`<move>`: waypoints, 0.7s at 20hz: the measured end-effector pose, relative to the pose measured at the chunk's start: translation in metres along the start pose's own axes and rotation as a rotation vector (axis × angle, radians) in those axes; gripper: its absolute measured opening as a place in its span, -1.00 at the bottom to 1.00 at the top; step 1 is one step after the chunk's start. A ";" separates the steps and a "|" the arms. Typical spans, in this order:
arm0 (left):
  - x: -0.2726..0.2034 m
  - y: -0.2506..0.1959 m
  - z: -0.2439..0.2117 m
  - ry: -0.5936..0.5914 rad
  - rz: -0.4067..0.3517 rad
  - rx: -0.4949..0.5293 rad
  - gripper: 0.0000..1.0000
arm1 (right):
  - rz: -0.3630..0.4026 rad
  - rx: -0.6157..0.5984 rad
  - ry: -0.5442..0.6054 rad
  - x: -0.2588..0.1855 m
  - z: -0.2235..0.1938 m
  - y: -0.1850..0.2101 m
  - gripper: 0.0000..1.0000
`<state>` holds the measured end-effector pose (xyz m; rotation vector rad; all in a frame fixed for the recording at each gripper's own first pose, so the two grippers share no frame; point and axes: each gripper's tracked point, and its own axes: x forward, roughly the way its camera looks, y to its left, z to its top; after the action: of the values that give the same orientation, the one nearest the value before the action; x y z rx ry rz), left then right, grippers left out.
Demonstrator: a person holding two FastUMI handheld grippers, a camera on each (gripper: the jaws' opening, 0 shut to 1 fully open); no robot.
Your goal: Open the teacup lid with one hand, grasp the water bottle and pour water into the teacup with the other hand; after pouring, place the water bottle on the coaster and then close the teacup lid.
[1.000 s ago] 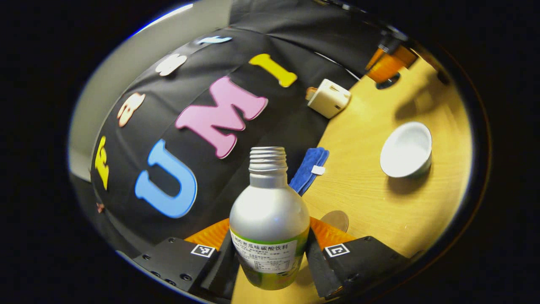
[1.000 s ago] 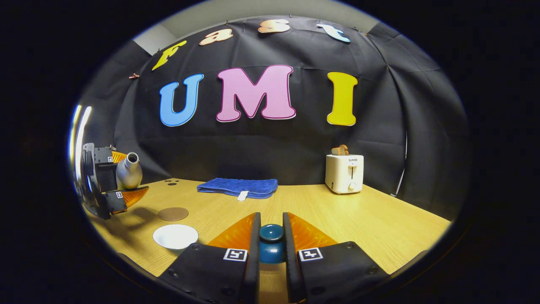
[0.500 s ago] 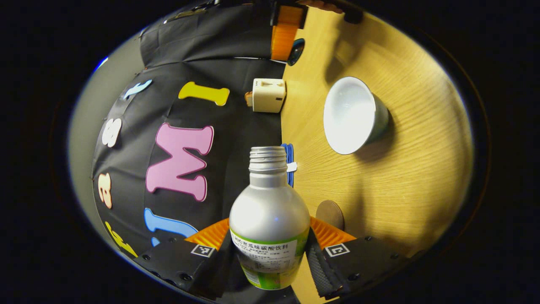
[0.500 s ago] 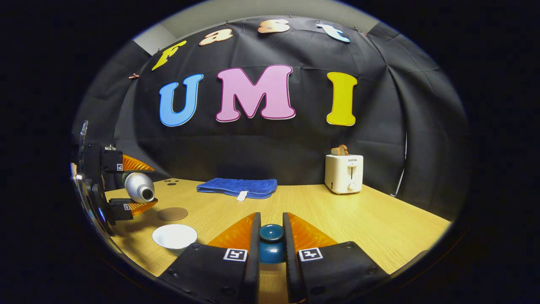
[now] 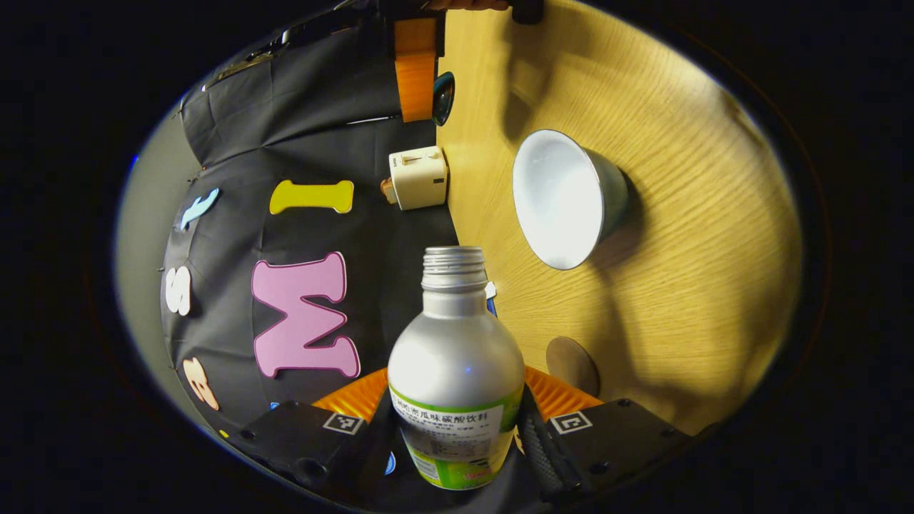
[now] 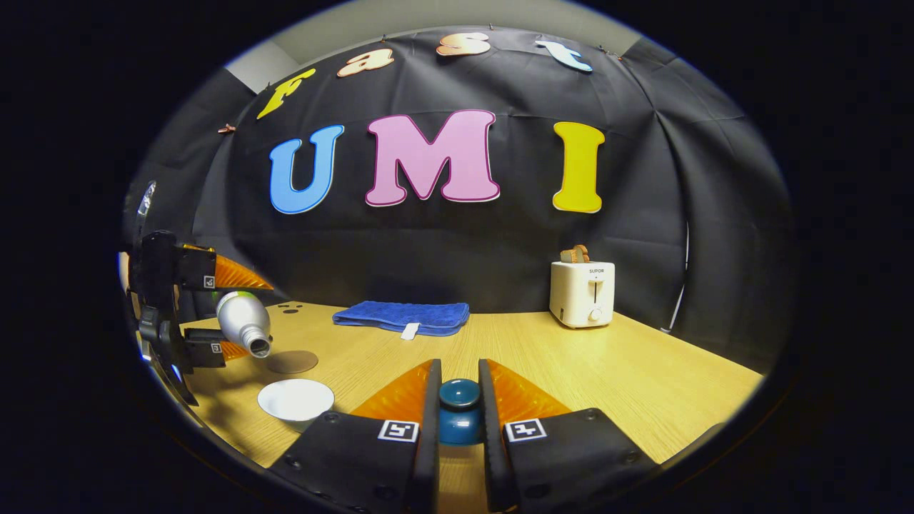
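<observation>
wooden table [image 6: 628, 371] in front of the black cloth wall, lit warm. far side: folded blue towel [image 6: 401, 315] at centre, white toaster [image 6: 583, 293] to the right.

left gripper [image 5: 457, 421] is clamped on the water bottle [image 5: 455, 371], both fingers against its sides at the label. cap is off. seen from the right gripper view, the bottle [image 6: 243, 321] is tipped with its mouth pointing down and right, above and just left of the teacup [image 6: 295, 400]. can't tell from either view whether water is coming out, too small and dim.

teacup is open, white inside, near left part of the table. brown round coaster [image 6: 293, 362] lies flat just beyond it, bare.

right gripper [image 6: 458, 414] is closed on the knob of the dark teal lid [image 6: 458, 410], held off the cup, well to its right, above the table.
</observation>
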<state>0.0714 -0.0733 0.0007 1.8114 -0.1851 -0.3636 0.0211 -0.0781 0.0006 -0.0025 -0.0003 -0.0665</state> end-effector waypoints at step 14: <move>0.005 0.000 -0.004 0.014 -0.047 0.135 0.58 | 0.000 0.000 0.000 0.000 0.000 0.000 -0.41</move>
<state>0.0776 -0.0715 0.0006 1.9533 -0.1610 -0.3789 0.0208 -0.0781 0.0008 -0.0027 0.0001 -0.0662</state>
